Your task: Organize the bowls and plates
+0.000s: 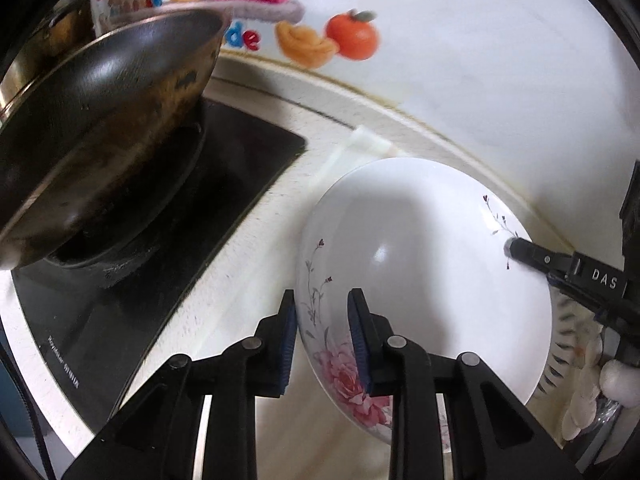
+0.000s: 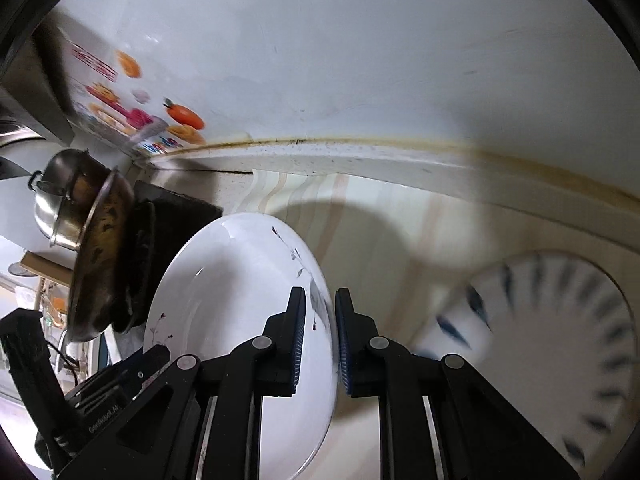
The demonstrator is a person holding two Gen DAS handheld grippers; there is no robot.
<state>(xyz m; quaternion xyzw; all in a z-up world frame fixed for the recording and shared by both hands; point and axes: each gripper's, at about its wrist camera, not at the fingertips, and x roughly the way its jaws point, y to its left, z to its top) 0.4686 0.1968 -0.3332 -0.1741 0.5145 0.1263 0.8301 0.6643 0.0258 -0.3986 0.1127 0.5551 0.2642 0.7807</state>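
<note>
A white floral plate (image 1: 420, 264) hangs tilted over the counter, held by both grippers. My left gripper (image 1: 322, 300) is shut on its near left rim, one pad inside and one outside, just above a pink flower print. In the same view my right gripper (image 1: 516, 248) pinches the far right rim. The right wrist view shows the plate (image 2: 224, 300) edge-on, the right gripper (image 2: 320, 296) shut on its rim, and the left gripper (image 2: 154, 356) at the lower left edge. A second plate (image 2: 560, 340) with blue dashes lies blurred on the counter to the right.
A dark wok (image 1: 100, 120) sits on the black stove (image 1: 224, 200) to the left, close to the plate. A steel pot (image 2: 56, 208) stands behind it. The white wall (image 1: 480, 80) with stickers runs along the counter's back edge. A white-gloved hand (image 1: 620, 384) holds the right gripper.
</note>
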